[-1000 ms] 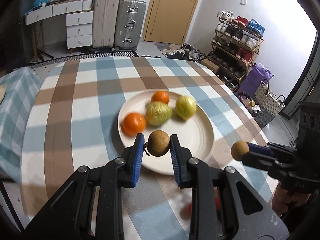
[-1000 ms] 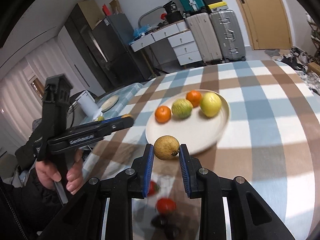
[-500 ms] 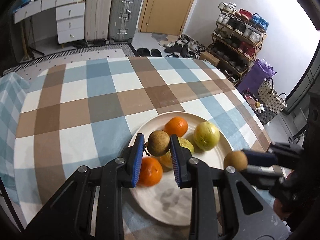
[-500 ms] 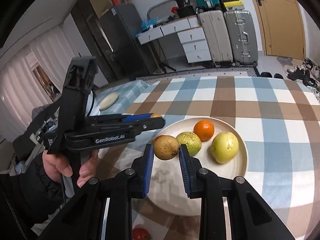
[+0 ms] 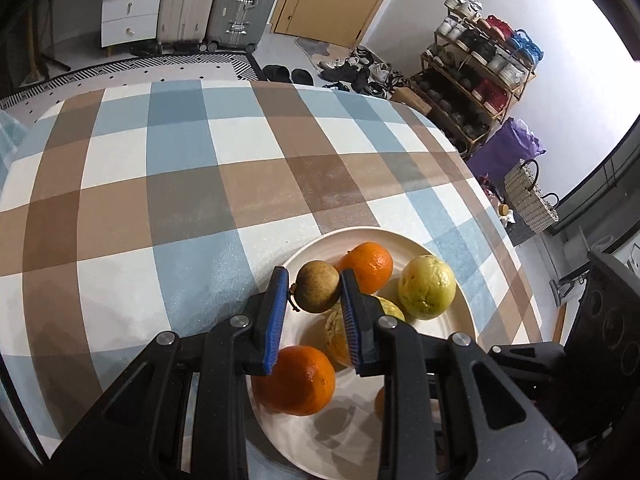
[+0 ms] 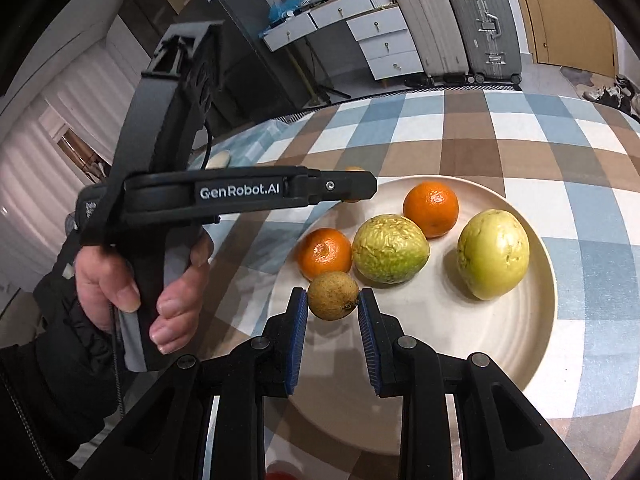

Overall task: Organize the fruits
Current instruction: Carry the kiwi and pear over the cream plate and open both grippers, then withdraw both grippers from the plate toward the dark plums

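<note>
A cream plate [image 5: 460,312] [image 6: 500,340] on the checked tablecloth holds two oranges [image 5: 370,266] [image 6: 431,208], a wrinkled green fruit [image 6: 390,248] and a smooth yellow-green fruit [image 5: 427,287] [image 6: 493,253]. My left gripper [image 5: 314,290] is shut on a small brown fruit [image 5: 317,286] above the plate's left part. My right gripper [image 6: 333,298] is shut on another small brown fruit [image 6: 332,295] above the plate's near left part. The left gripper also shows from the side in the right wrist view [image 6: 360,190].
A red fruit [image 6: 276,474] lies on the cloth by the near edge. The table's right edge [image 5: 500,216] drops to the floor, with a shoe rack [image 5: 476,76] and wicker basket [image 5: 528,196] beyond. Suitcases [image 6: 452,28] and drawers stand at the far wall.
Both grippers have moved forward over the plate, each still holding its brown fruit. The plate and its fruits now lie directly beneath them.
</note>
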